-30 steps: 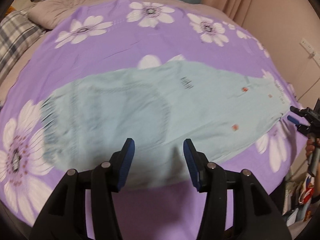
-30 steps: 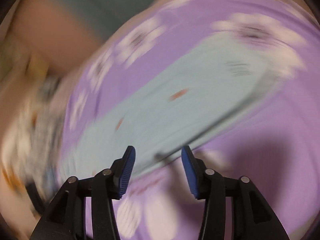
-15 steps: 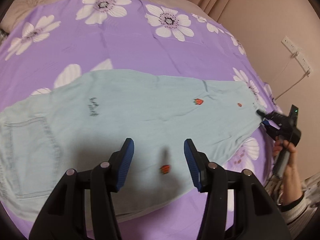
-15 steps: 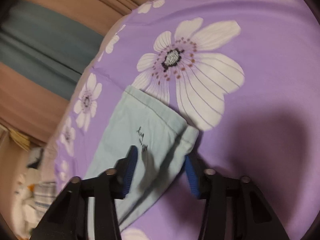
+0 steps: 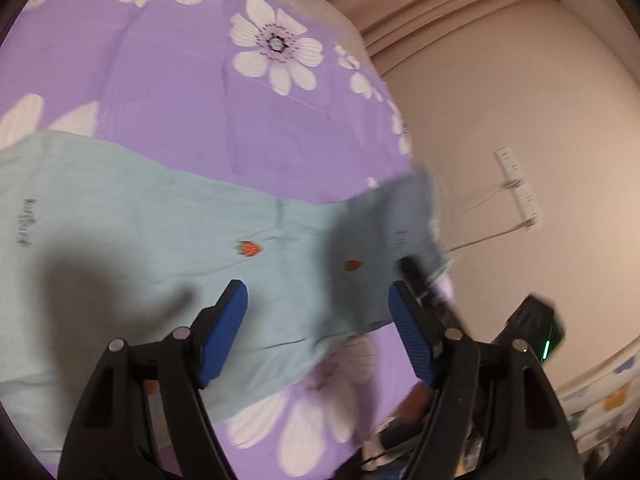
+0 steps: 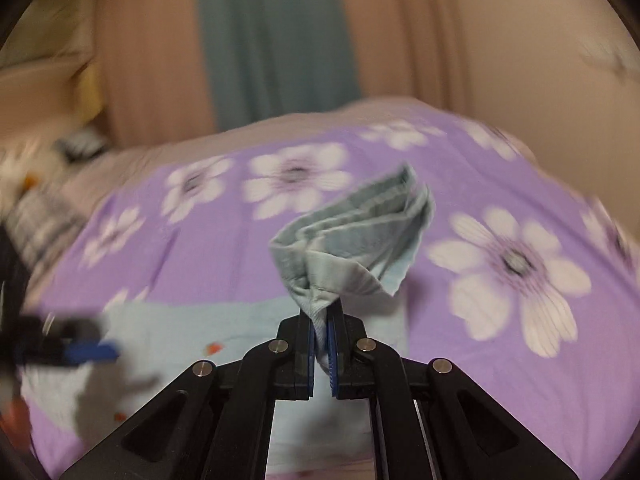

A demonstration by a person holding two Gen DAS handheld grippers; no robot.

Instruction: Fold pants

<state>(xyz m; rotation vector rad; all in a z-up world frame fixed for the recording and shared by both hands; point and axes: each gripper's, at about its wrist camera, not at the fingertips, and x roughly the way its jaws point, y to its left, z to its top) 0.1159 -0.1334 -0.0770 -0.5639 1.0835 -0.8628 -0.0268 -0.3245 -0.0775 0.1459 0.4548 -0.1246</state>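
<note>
Pale blue pants (image 5: 140,240) with small red strawberry marks lie flat on a purple flowered bed sheet (image 5: 168,92). My left gripper (image 5: 318,304) is open, hovering over the lower leg part. My right gripper (image 6: 320,320) is shut on the pants' leg hem (image 6: 360,232), which bunches up above the jaws and is lifted off the sheet (image 6: 208,272). In the left wrist view the lifted hem (image 5: 400,216) rises at the right, with the right gripper blurred behind my right finger. The left gripper shows blurred at the left edge of the right wrist view (image 6: 80,350).
A beige wall (image 5: 540,120) with a white socket strip (image 5: 518,188) runs close along the bed's right side. Curtains (image 6: 276,40) hang behind the bed. Pillows and clutter (image 6: 36,200) lie at the far left.
My right gripper has closed on the leg hem and lifted it off the sheet. My left gripper has moved further along the leg toward the hem end.
</note>
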